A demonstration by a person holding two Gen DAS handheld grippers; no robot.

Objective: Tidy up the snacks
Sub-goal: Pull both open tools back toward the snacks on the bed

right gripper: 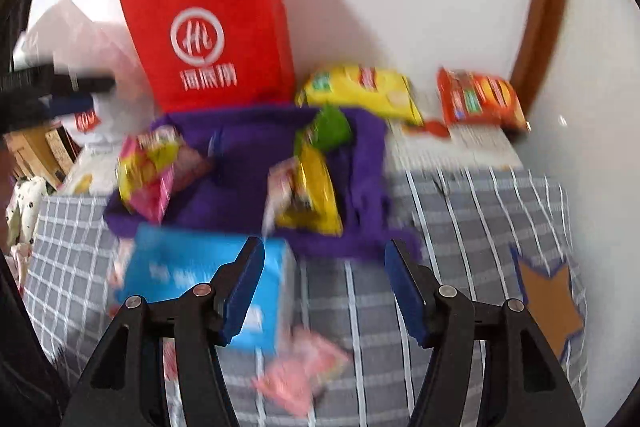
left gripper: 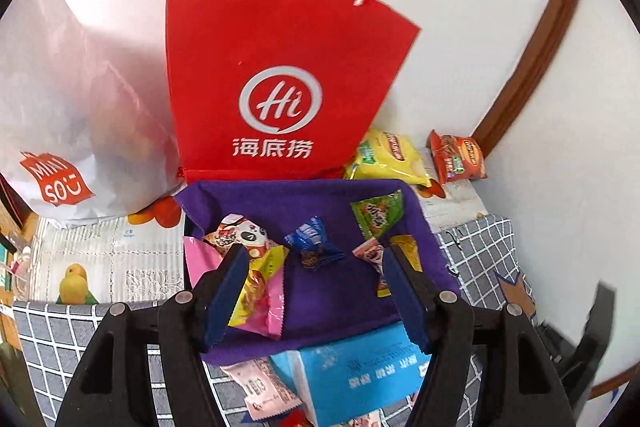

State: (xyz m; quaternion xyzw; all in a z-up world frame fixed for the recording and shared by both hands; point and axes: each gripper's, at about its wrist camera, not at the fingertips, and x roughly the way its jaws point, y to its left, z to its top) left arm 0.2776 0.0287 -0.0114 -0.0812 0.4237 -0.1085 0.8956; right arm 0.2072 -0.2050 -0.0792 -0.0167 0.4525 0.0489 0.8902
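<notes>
A purple fabric tray (left gripper: 340,307) holds several snacks: a panda packet (left gripper: 240,233), a blue candy (left gripper: 314,241), a green packet (left gripper: 378,213) and a yellow-pink pack (left gripper: 262,291). My left gripper (left gripper: 314,253) hovers open above the tray, with nothing pressed between its blue pads. In the blurred right wrist view, the purple tray (right gripper: 240,167) lies ahead. My right gripper (right gripper: 325,243) stands open over the checked cloth (right gripper: 460,211), holding nothing. A light blue box (right gripper: 192,275) sits by its left finger, and a pink packet (right gripper: 304,367) lies on the cloth below.
A red paper bag (left gripper: 280,75) and a white shopping bag (left gripper: 72,115) stand against the wall behind the tray. A yellow snack bag (left gripper: 386,157) and an orange-red one (left gripper: 456,157) lie at the back right. The blue box (left gripper: 360,375) and a pink packet (left gripper: 260,387) sit before the tray.
</notes>
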